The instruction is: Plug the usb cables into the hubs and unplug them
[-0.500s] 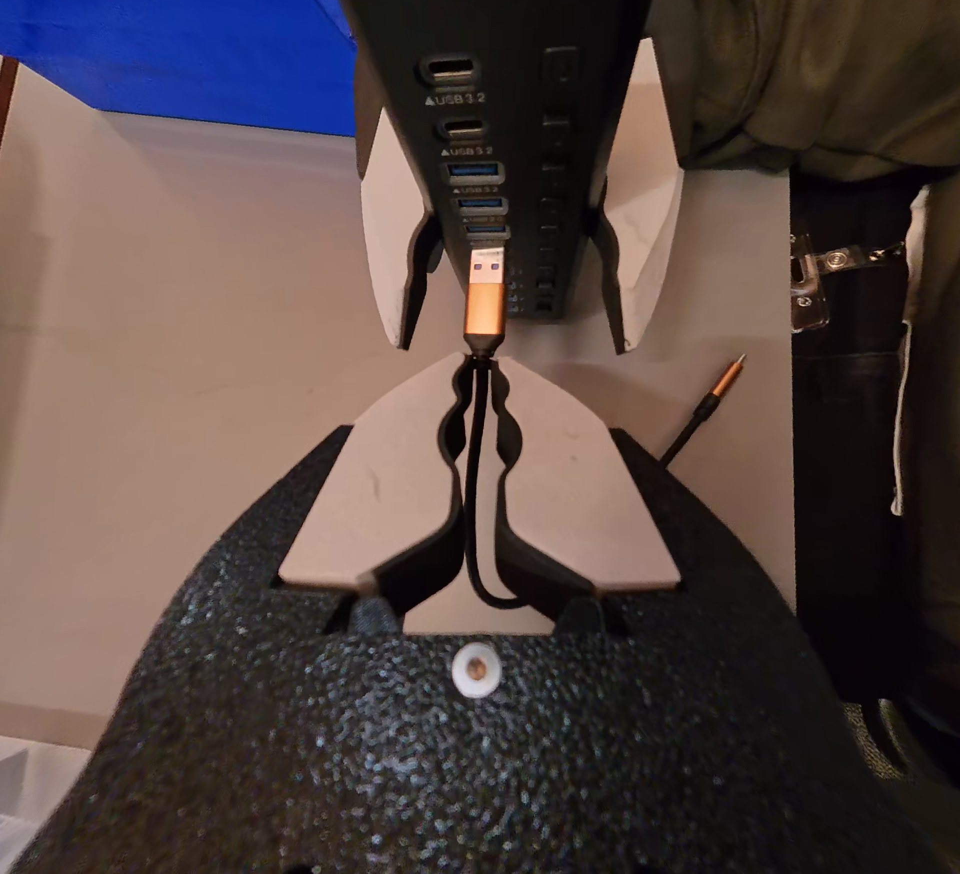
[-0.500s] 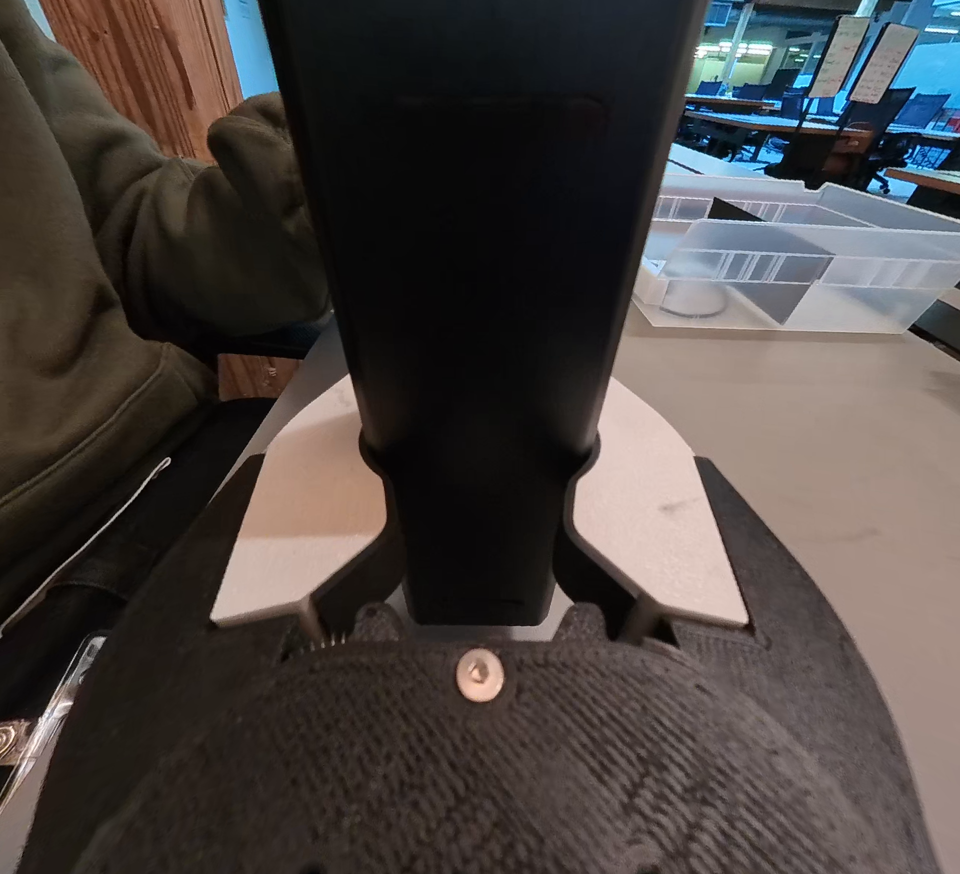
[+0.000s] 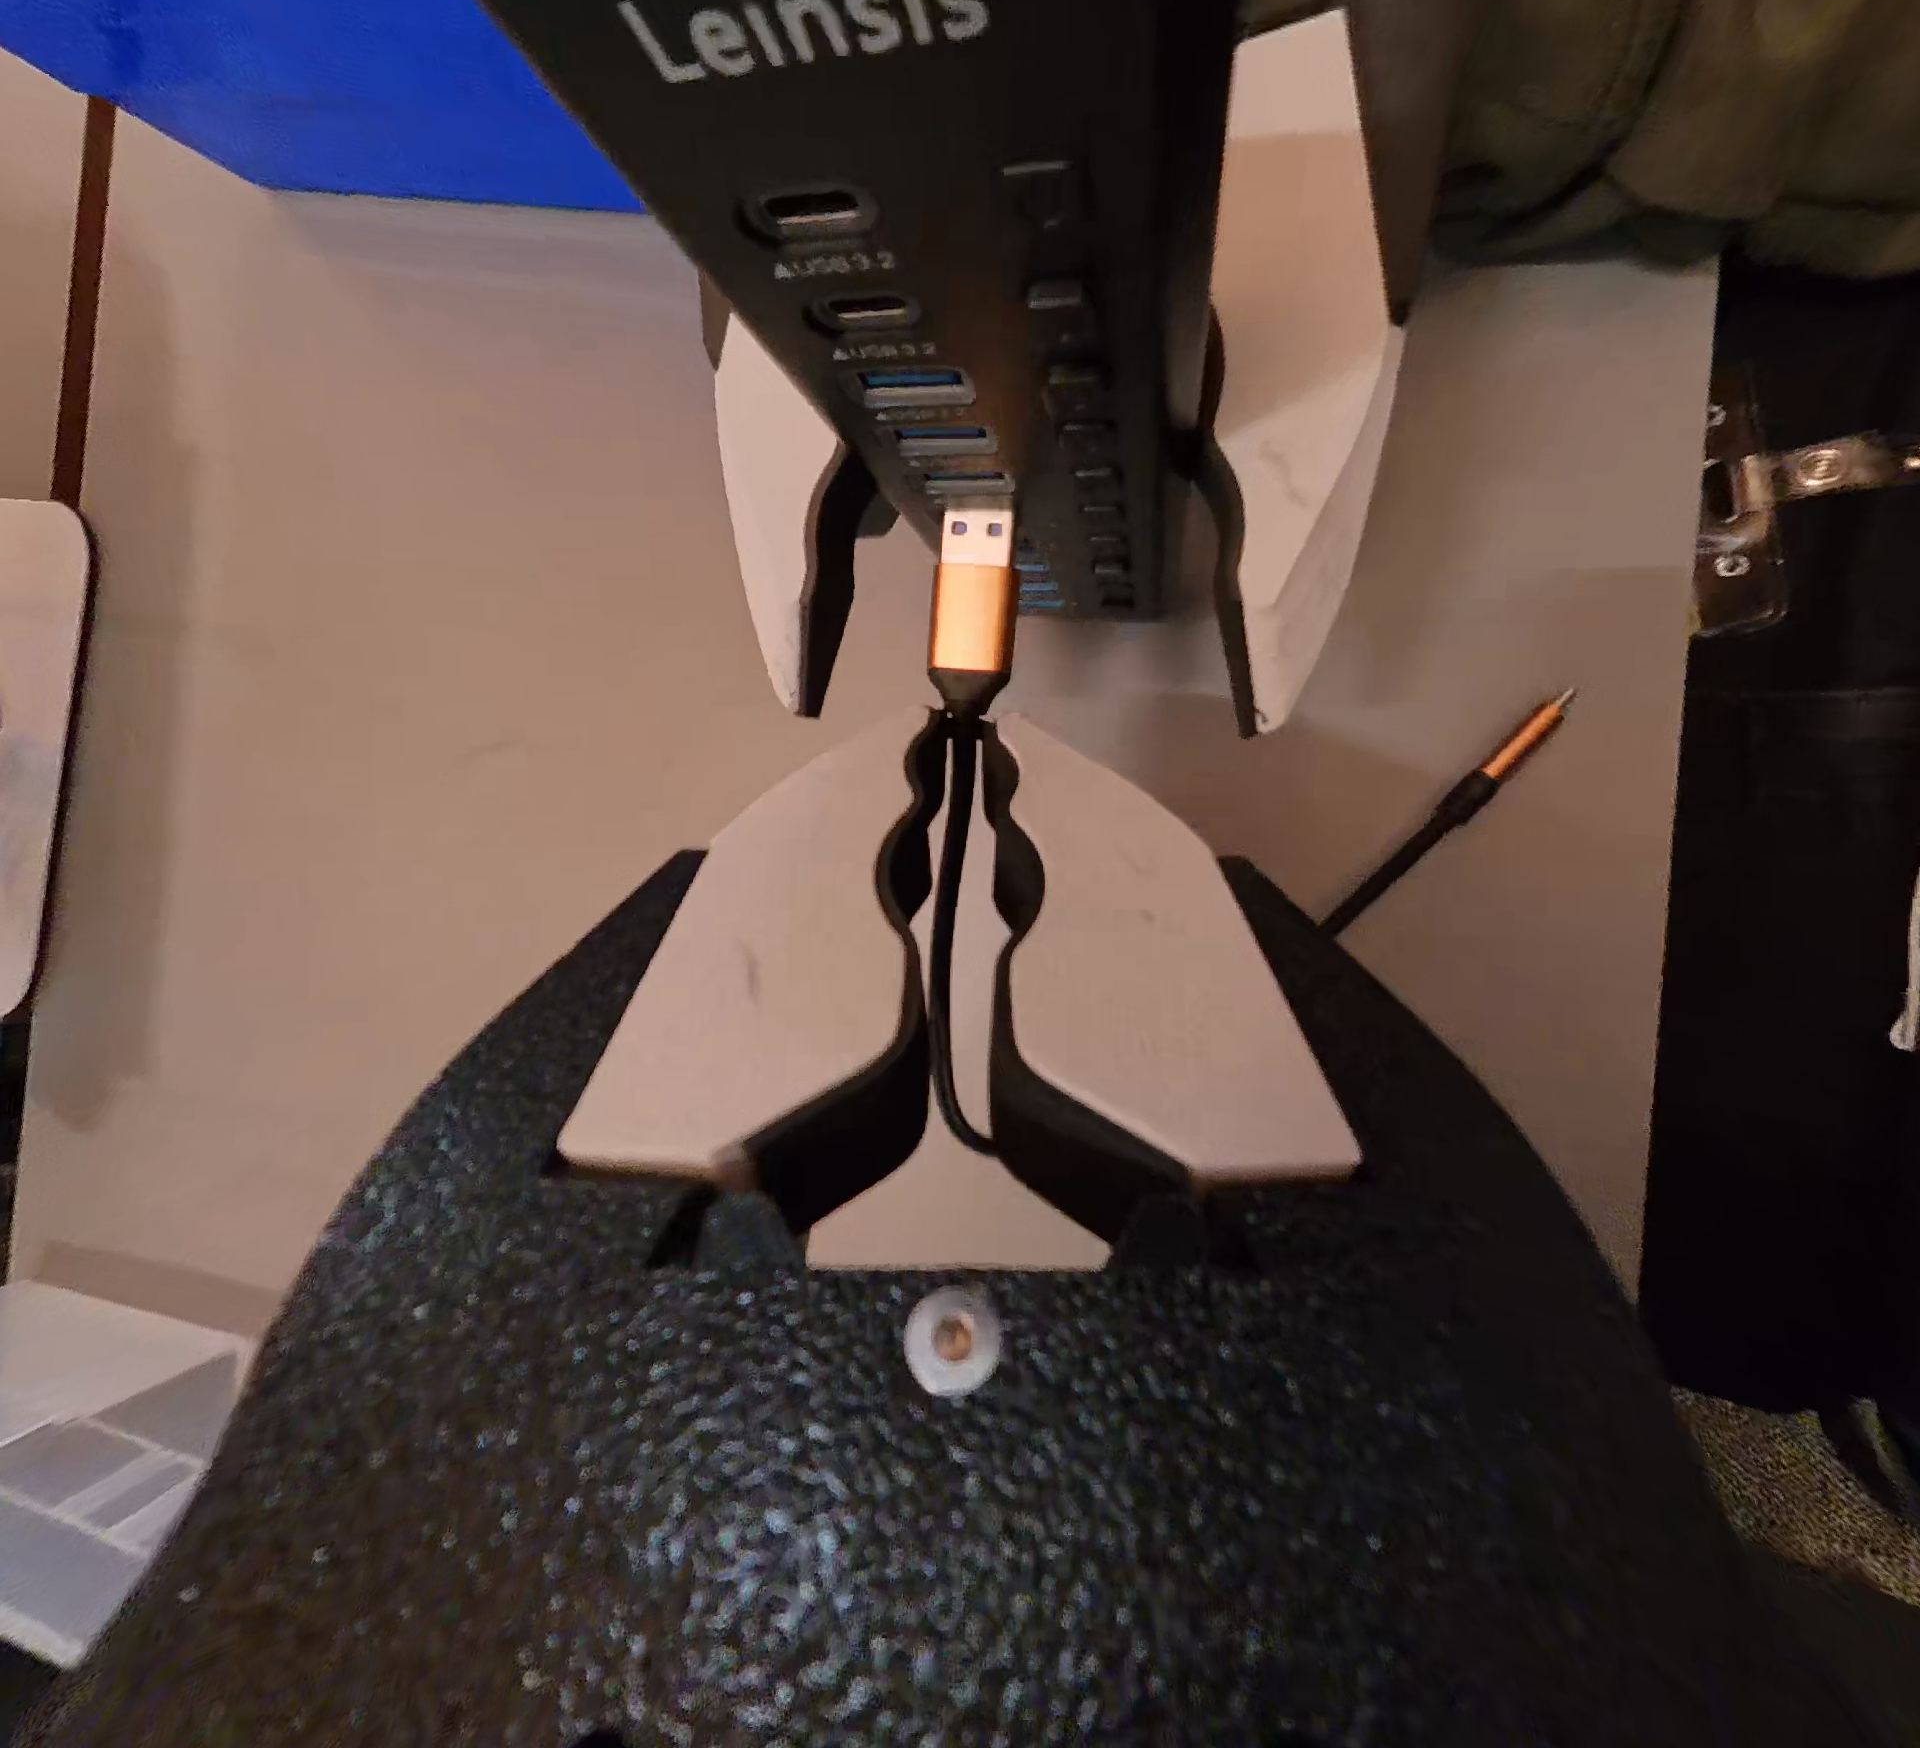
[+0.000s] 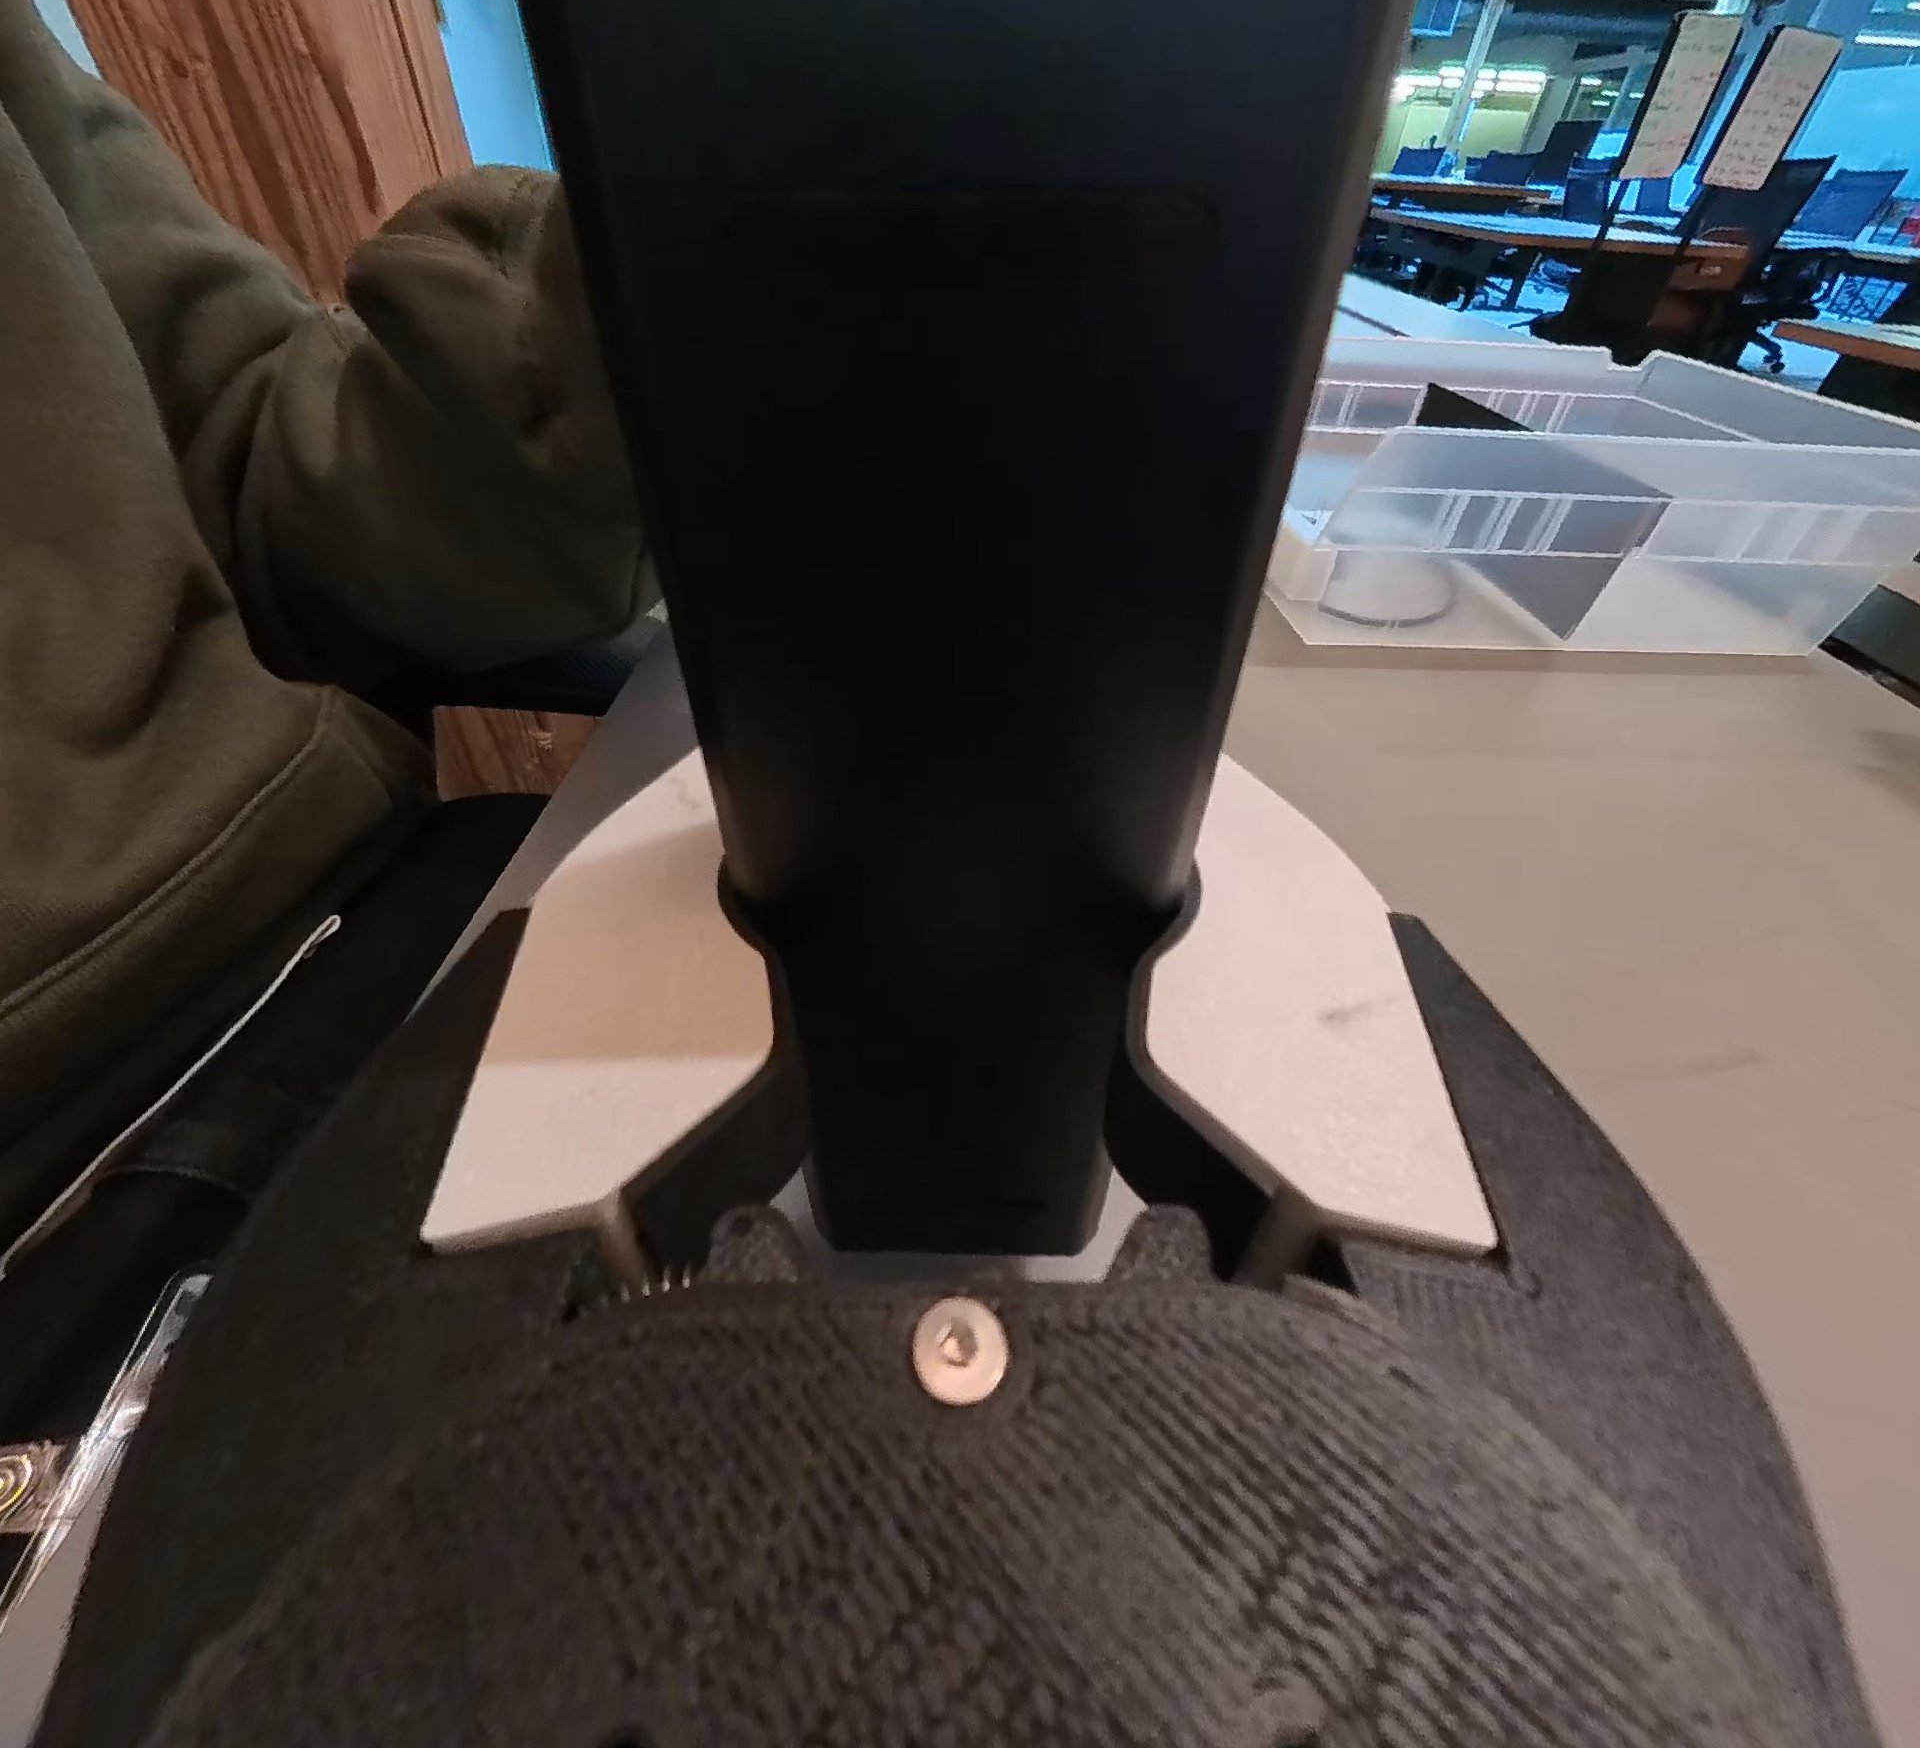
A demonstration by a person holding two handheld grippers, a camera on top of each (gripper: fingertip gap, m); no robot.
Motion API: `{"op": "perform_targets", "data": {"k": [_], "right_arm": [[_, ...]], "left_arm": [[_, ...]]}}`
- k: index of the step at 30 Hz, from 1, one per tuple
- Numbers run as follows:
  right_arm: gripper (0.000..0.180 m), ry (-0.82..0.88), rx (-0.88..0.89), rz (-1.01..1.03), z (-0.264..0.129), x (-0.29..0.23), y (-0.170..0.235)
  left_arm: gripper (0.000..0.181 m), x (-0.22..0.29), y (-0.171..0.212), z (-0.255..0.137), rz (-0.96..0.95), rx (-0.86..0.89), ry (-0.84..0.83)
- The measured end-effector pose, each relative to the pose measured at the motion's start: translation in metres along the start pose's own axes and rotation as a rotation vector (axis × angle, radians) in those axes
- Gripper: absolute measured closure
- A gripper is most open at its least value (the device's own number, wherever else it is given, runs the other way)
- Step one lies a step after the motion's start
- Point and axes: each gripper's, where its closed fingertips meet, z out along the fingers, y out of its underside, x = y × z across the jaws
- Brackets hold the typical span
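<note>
Left claw [image 3: 964, 719]: closing narrowly on the USB cable [image 3: 945, 929], just behind its copper plug [image 3: 972, 618].
Plug: tip reaching the hub [image 3: 935, 264], beside the blue ports.
Right claw [image 4: 961, 877]: gripping the hub above the worktop [image 4: 1558, 867].

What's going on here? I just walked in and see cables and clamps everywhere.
A person is working two handheld tools. The right tool clamps a black USB hub and holds it up. The left tool pinches a black cable just behind its copper-coloured USB plug, whose metal tip sits at the hub's row of blue ports, not fully in. The cable's other end lies loose on the table.
</note>
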Motion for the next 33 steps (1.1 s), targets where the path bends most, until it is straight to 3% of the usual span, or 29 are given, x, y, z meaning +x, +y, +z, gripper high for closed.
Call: {"op": "perform_targets", "data": {"k": [9, 15, 33], "right_arm": [[0.107, 0.017, 0.054, 0.033, -0.006, 0.006, -0.006], [0.107, 0.015, 0.084, 0.050, -0.008, 0.006, -0.009], [0.107, 0.043, 0.090, 0.070, -0.009, 0.011, -0.010]], "left_arm": [[0.176, -0.003, -0.010, -0.001, -0.097, 0.147, 0.060], [0.175, -0.006, -0.025, -0.012, -0.215, 0.412, 0.195], [0.176, -0.008, -0.026, 0.001, -0.252, 0.493, 0.204]]}}
